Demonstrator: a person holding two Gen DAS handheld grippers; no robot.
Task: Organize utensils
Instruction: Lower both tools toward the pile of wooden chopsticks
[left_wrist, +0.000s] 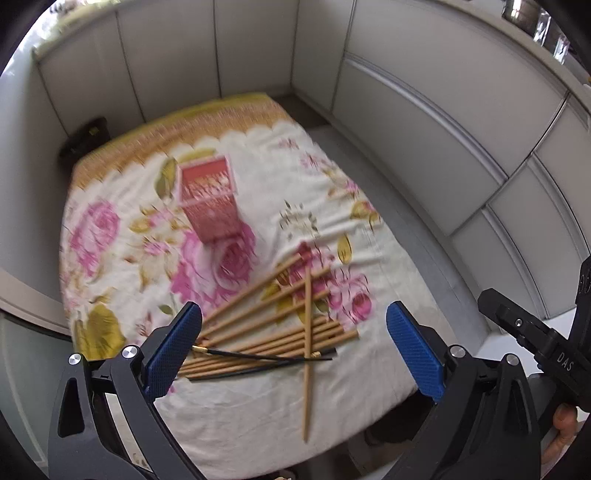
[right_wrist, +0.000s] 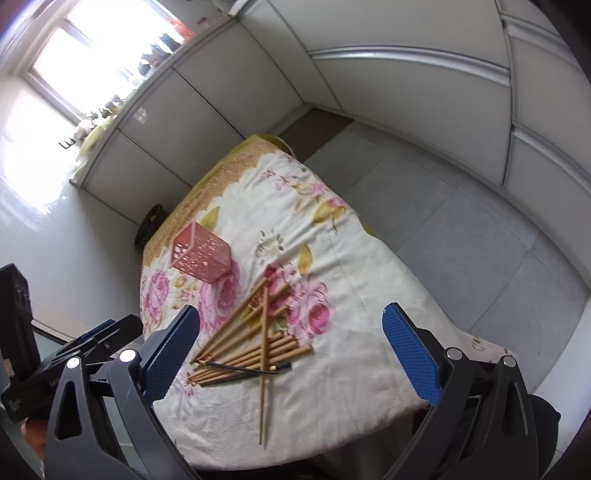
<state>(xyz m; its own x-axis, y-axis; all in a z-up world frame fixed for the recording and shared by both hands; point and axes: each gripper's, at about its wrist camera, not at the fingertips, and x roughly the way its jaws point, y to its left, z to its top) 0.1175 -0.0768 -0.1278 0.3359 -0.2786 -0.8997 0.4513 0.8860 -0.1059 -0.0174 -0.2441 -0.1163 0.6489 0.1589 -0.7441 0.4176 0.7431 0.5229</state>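
Both tongs, left gripper (left_wrist: 293, 347) and right gripper (right_wrist: 291, 350), gape wide, empty. Pinch one wooden chopstick (left_wrist: 306, 354) mid-shaft near the table's front edge, then carry it to the pink holder (left_wrist: 208, 195).

A: What covered the table?
B: A floral tablecloth (left_wrist: 122, 236), cream with pink roses and an ochre patterned border at its far end, lay slightly wrinkled.

A: What surrounded it?
B: Pale partition panels (left_wrist: 424, 122) stood behind and to one side; grey floor tiles (right_wrist: 461, 236) ran alongside.

A: Anything else?
B: A dark object (left_wrist: 83, 142), blurred, sat at the table's far corner. A bright window (right_wrist: 74, 48) showed above a cluttered ledge (right_wrist: 110, 107).
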